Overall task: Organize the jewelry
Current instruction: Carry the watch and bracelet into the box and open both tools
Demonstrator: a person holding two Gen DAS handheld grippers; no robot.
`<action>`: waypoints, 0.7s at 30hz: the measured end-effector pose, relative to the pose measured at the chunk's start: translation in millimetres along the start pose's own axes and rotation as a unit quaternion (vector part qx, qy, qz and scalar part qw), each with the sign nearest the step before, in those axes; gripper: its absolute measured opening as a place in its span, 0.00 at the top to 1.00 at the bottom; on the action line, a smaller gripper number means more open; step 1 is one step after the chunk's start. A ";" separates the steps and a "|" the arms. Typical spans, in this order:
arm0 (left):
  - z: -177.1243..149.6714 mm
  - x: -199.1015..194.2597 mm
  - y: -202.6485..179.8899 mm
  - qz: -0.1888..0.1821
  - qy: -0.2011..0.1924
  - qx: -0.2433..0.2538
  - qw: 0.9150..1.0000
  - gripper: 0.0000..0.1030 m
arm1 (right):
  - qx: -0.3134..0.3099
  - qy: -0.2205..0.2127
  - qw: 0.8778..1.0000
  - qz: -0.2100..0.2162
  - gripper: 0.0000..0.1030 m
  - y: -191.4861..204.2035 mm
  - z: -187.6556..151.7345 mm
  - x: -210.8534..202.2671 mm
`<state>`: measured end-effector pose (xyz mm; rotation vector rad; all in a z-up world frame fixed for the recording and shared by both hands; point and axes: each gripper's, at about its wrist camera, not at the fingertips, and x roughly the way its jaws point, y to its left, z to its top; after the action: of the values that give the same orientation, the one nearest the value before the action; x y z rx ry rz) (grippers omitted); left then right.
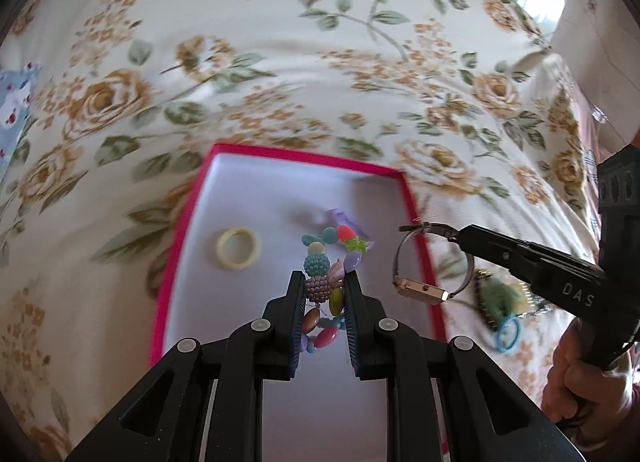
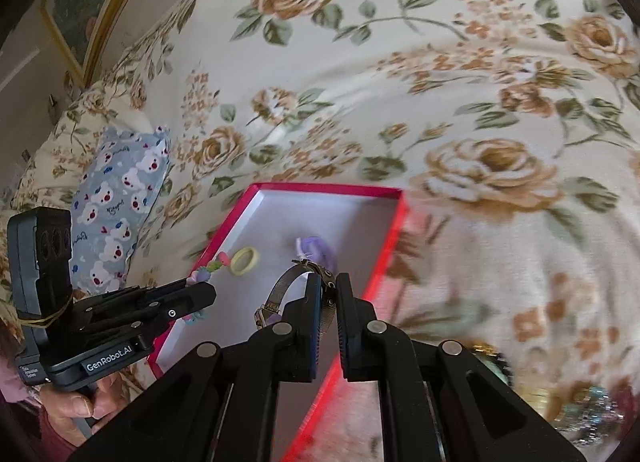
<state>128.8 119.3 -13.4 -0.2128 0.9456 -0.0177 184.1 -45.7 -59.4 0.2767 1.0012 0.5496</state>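
From the left wrist view, the left gripper (image 1: 322, 294) is clamped on a multicoloured bead bracelet (image 1: 326, 262), carrying it above the red box (image 1: 178, 262), probably to drop it beside the yellow ring (image 1: 238, 248) lying inside.

From the right wrist view, the right gripper (image 2: 329, 302) pinches a watch (image 2: 288, 290) by its mesh strap, its gold case dangling over the box's near side.

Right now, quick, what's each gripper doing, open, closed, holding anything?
Left gripper: closed on the multicoloured plastic bead bracelet, above the pink-rimmed white tray.
Right gripper: closed on the metal mesh band of the gold-cased wristwatch.
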 end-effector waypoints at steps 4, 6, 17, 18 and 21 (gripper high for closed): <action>1.1 11.9 12.2 0.010 0.009 -0.010 1.000 0.83 | -0.005 0.009 1.000 0.000 0.93 7.1 -3.0 17.2; 0.9 19.4 17.0 0.015 0.015 -0.013 1.000 0.83 | -0.002 0.014 1.000 -0.002 0.93 7.4 -4.0 26.1; 4.2 61.9 24.6 0.044 0.039 -0.010 0.998 0.83 | -0.037 0.045 0.998 -0.033 0.96 13.7 -7.1 61.2; 4.3 64.2 25.7 0.043 0.041 -0.010 0.998 0.83 | -0.043 0.049 0.997 -0.039 0.96 14.5 -7.4 63.2; 4.5 70.4 25.6 0.044 0.044 -0.009 0.998 0.83 | -0.056 0.057 0.996 -0.049 0.96 16.3 -8.0 67.6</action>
<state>171.7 137.6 -72.2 -0.1888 1.0431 0.0637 200.5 5.1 -104.6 0.0974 1.0844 0.5346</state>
